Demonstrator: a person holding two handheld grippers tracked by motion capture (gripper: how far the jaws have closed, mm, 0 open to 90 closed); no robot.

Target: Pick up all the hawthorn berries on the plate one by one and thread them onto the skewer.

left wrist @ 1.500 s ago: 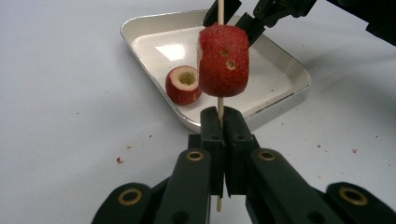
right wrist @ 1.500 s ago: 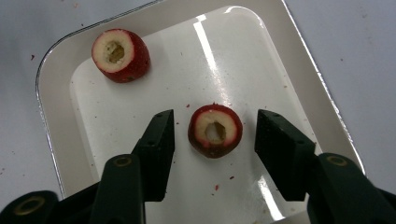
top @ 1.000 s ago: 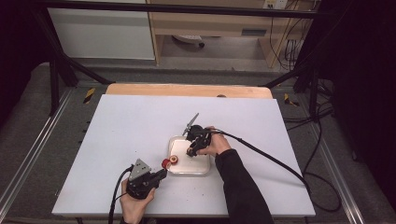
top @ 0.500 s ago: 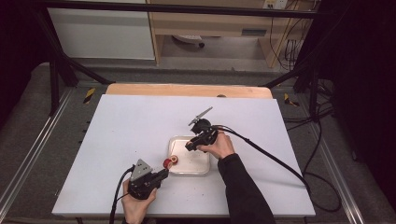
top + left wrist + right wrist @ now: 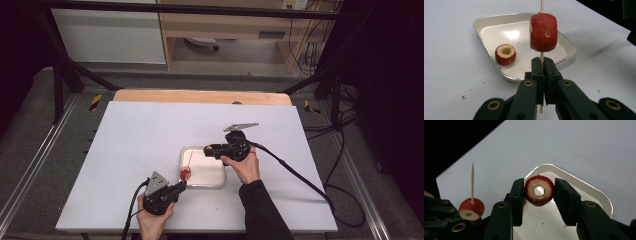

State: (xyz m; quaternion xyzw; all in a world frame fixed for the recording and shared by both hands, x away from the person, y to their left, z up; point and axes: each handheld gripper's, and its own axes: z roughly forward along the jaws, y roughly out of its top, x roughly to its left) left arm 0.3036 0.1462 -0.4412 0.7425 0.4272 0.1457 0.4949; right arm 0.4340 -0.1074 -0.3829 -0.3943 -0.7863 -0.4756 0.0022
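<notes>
My left gripper (image 5: 541, 62) is shut on the lower end of a thin wooden skewer (image 5: 542, 5) that stands upright. A red cored fruit piece (image 5: 543, 32) is threaded on the skewer just above the jaws. In the high view the left gripper (image 5: 181, 184) sits at the front left corner of the white tray (image 5: 215, 183). My right gripper (image 5: 539, 187) is shut on a red fruit ring (image 5: 539, 190) with a hole through its middle, held above the tray (image 5: 584, 187). Another cored piece (image 5: 505, 54) lies in the tray (image 5: 489, 18).
The tray stands near the middle front of a white table (image 5: 150, 135), with a wooden strip (image 5: 200, 96) along its far edge. Small red crumbs lie on the table near the tray. Cables trail from both grippers toward the front and right.
My right gripper has risen and moved right and slightly away with the fruit ring in its jaws. The left gripper and its skewer have stayed in place.
</notes>
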